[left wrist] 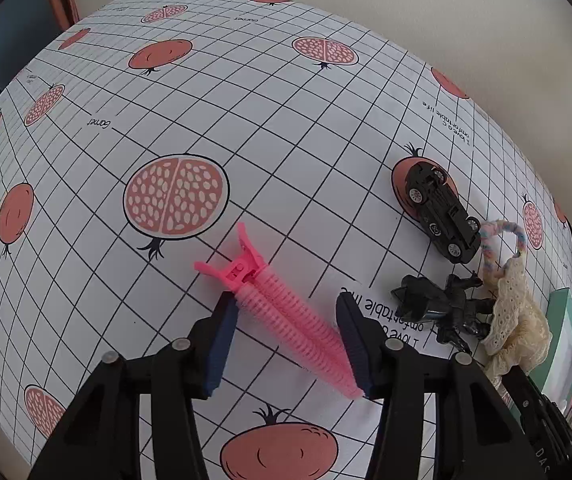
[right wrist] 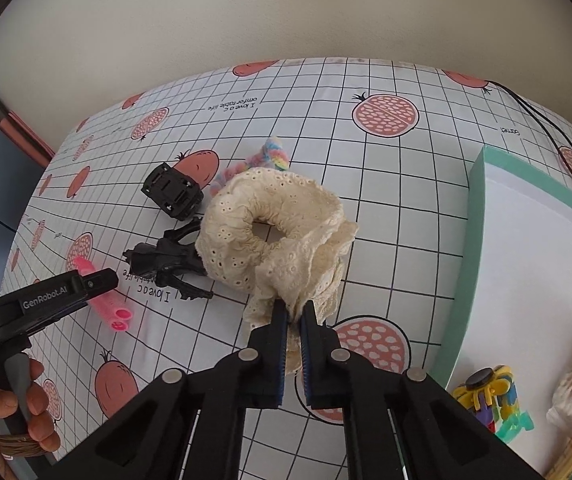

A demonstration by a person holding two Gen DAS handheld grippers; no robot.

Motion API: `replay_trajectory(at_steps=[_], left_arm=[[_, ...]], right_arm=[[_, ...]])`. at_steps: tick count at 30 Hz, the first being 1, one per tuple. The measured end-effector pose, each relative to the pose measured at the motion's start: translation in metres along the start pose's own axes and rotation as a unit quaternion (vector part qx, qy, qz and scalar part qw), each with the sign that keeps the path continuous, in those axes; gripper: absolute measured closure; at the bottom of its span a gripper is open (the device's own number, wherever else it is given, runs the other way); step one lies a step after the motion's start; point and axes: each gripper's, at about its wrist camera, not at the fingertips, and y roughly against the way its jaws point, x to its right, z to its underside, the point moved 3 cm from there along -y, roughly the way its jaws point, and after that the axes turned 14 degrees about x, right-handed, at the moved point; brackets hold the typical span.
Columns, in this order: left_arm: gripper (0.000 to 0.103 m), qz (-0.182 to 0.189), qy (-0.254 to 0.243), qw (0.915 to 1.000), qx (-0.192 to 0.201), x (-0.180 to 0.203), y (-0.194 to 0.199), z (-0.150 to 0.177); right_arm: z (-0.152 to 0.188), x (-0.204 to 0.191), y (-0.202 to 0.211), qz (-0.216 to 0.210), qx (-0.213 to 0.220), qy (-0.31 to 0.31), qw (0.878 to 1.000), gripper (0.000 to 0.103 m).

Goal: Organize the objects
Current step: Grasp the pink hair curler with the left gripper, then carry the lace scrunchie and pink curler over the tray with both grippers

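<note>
A pink ribbed hair clip (left wrist: 286, 312) lies on the pomegranate-print tablecloth (left wrist: 246, 120). My left gripper (left wrist: 286, 300) is open and straddles it, a finger on each side; the right finger (left wrist: 351, 340) is close against the clip's far end. In the right wrist view my right gripper (right wrist: 293, 314) is shut on the near edge of a cream lace scrunchie (right wrist: 246, 216). A black toy car (right wrist: 174, 192), a black toy figure (right wrist: 166, 260) and a pastel rainbow scrunchie (right wrist: 272, 154) sit just left of and behind the cream one. The pink clip (right wrist: 112, 310) shows under the left gripper.
A green-rimmed white box (right wrist: 473, 240) stands at the right with a colourful toy (right wrist: 489, 396) beside its near corner. A black cable (right wrist: 545, 120) runs along the back right. A hand (right wrist: 26, 412) holds the left gripper. The wall rises right behind the table.
</note>
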Motion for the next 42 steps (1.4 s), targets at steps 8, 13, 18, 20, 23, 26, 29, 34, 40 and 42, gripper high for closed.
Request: replay_trajectory(at_steps=[8, 13, 18, 20, 23, 26, 29, 34, 40, 42], left_arm=[[0.073, 0.014, 0.01, 0.9998, 0.004, -0.003, 0.009, 0.007], [0.074, 0.031, 0.008, 0.9993, 0.021, 0.0, 0.028, 0.006], [0.074, 0.051, 0.0, 0.9965, 0.067, -0.001, 0.067, -0.019], [0.074, 0.056, -0.003, 0.995, 0.082, 0.002, 0.077, -0.027], [0.074, 0.062, -0.006, 0.9933, 0.097, 0.007, 0.091, -0.032], [0.074, 0.068, -0.011, 0.9924, 0.102, 0.013, 0.096, -0.033], [0.074, 0.077, -0.018, 0.9919, 0.1, 0.027, 0.099, -0.029], [0.074, 0.104, -0.042, 0.9896, 0.091, 0.066, 0.102, -0.015], [0.074, 0.142, -0.085, 0.983, 0.079, 0.129, 0.108, 0.006], [0.074, 0.157, -0.103, 0.9792, 0.075, 0.152, 0.111, 0.015]], right_arm=[[-0.012, -0.001, 0.022, -0.019, 0.021, -0.004, 1.0, 0.098], [-0.025, 0.0, 0.043, -0.029, 0.044, -0.01, 0.999, 0.098], [-0.04, 0.005, 0.072, -0.039, 0.076, -0.019, 0.996, 0.098], [-0.045, 0.007, 0.082, -0.041, 0.087, -0.021, 0.995, 0.098], [-0.05, 0.011, 0.093, -0.04, 0.096, -0.021, 0.994, 0.098], [-0.051, 0.019, 0.098, -0.034, 0.096, -0.022, 0.995, 0.098], [-0.052, 0.03, 0.104, -0.022, 0.097, -0.025, 0.995, 0.098], [-0.056, 0.059, 0.116, 0.001, 0.101, -0.038, 0.994, 0.098], [-0.06, 0.106, 0.134, 0.036, 0.111, -0.061, 0.991, 0.098], [-0.061, 0.123, 0.142, 0.046, 0.115, -0.07, 0.99, 0.098]])
